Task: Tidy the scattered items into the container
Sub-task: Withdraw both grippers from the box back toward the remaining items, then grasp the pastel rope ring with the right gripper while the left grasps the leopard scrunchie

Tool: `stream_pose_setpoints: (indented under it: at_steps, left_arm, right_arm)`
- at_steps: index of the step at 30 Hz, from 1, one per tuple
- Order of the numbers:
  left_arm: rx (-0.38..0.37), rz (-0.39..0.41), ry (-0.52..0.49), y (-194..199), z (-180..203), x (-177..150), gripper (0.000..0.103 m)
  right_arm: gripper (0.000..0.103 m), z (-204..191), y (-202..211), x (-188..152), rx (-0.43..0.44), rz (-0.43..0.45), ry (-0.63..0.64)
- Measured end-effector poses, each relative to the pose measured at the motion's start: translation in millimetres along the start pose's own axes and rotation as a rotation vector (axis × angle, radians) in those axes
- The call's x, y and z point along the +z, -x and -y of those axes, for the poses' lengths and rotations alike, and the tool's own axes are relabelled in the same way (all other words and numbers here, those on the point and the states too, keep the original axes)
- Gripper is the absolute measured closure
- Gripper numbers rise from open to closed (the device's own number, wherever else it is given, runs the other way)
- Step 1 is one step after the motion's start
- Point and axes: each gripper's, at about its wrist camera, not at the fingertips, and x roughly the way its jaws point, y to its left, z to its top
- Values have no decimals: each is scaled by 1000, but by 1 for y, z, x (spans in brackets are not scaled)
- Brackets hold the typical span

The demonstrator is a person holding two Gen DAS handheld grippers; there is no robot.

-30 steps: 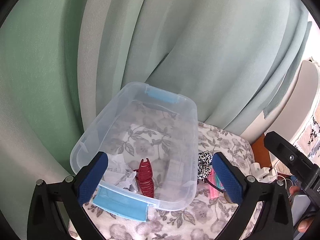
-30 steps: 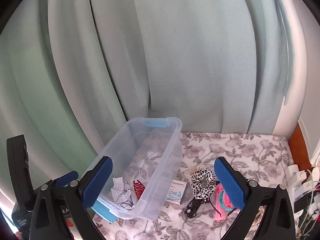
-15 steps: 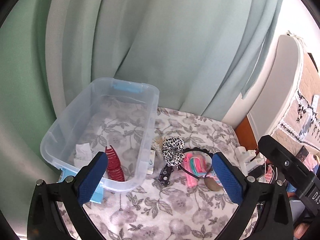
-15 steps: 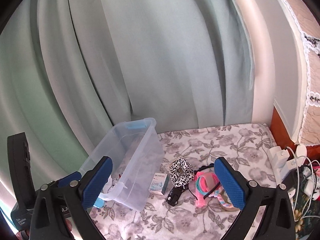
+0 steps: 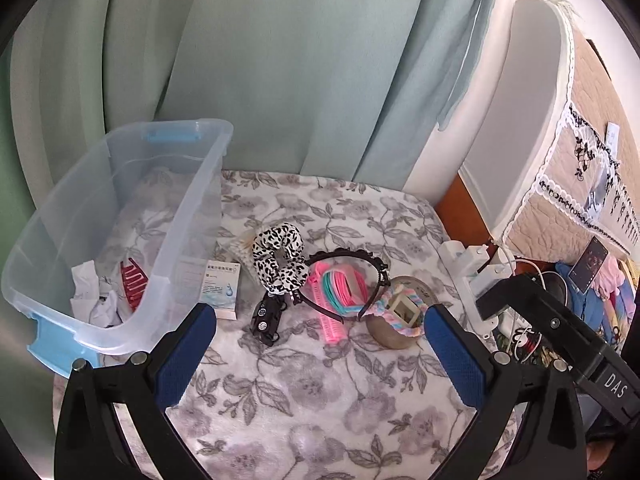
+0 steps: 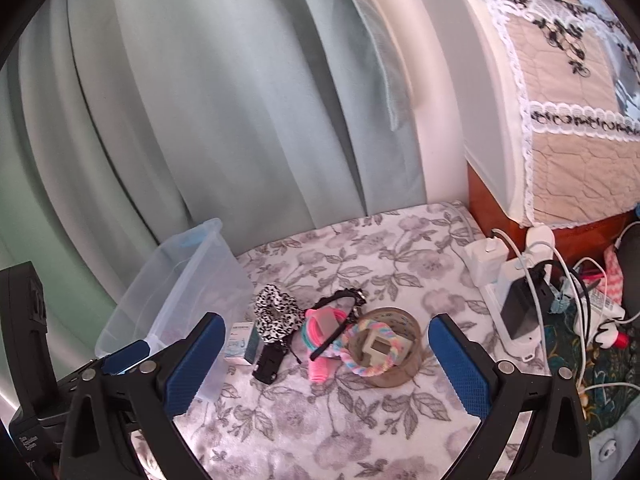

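Observation:
A clear plastic bin [image 5: 192, 216] [image 6: 188, 280] stands at the left on the floral blanket and holds a red hair claw [image 5: 134, 284] and crumpled paper [image 5: 90, 292]. Beside it lie a small white box [image 5: 220, 286] [image 6: 240, 340], a leopard scrunchie [image 5: 280, 258] [image 6: 276, 312], a black toy car [image 5: 266, 316] [image 6: 268, 362], a black headband [image 5: 348, 258], a pink comb with hair ties [image 5: 340, 292] [image 6: 320, 332] and a tape roll with a pastel braid [image 5: 400, 316] [image 6: 384, 346]. My left gripper [image 5: 320, 356] and right gripper [image 6: 326, 364] are open and empty, held before the pile.
Green curtains [image 5: 280, 60] hang behind the blanket. A white power strip [image 6: 504, 292] with chargers and cables lies at the right edge beside a wooden bed frame [image 6: 492, 200]. The other gripper's black body [image 5: 560, 340] shows at the right of the left wrist view.
Both grippers have swung to the right, away from the bin, so the pile of scattered items now sits between their fingers. Both stay open and empty.

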Motion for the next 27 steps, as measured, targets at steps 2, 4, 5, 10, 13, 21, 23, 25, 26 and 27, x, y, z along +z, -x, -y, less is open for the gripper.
stream_pose_setpoints:
  at_steps: [2, 4, 5, 10, 13, 21, 23, 25, 26, 27]
  left_arm:
    - [3, 5, -10, -6, 2, -4, 0]
    - [0, 5, -13, -13, 2, -8, 0]
    - [-1, 0, -12, -17, 2, -9, 0]
    - [-15, -43, -35, -37, 5, -16, 0]
    - [-36, -72, -57, -48, 9, -20, 0]
    - [-53, -156, -87, -76, 13, -24, 0]
    - [-53, -176, -89, -83, 13, -23, 0]
    - [-52, -186, -90, -89, 12, -23, 0]
    - [-56, -192, -82, -92, 10, -23, 0]
    - [-55, -198, -69, -95, 8, -23, 0]
  right_arm:
    - [0, 13, -3, -5, -17, -7, -20]
    - [0, 24, -8, -10, -29, -18, -42]
    - [0, 29, -11, -13, -41, -26, -48]
    - [0, 44, -27, -27, -80, -69, -56]
    - [0, 49, -38, -36, -92, -102, -61]
    - [0, 61, -67, -52, -97, -215, -69]
    - [0, 63, -72, -54, -103, -231, -74]
    - [0, 65, -77, -55, -109, -239, -72]
    - [0, 66, -79, -55, -111, -244, -75]
    - [0, 68, -82, -55, -108, -247, -82]
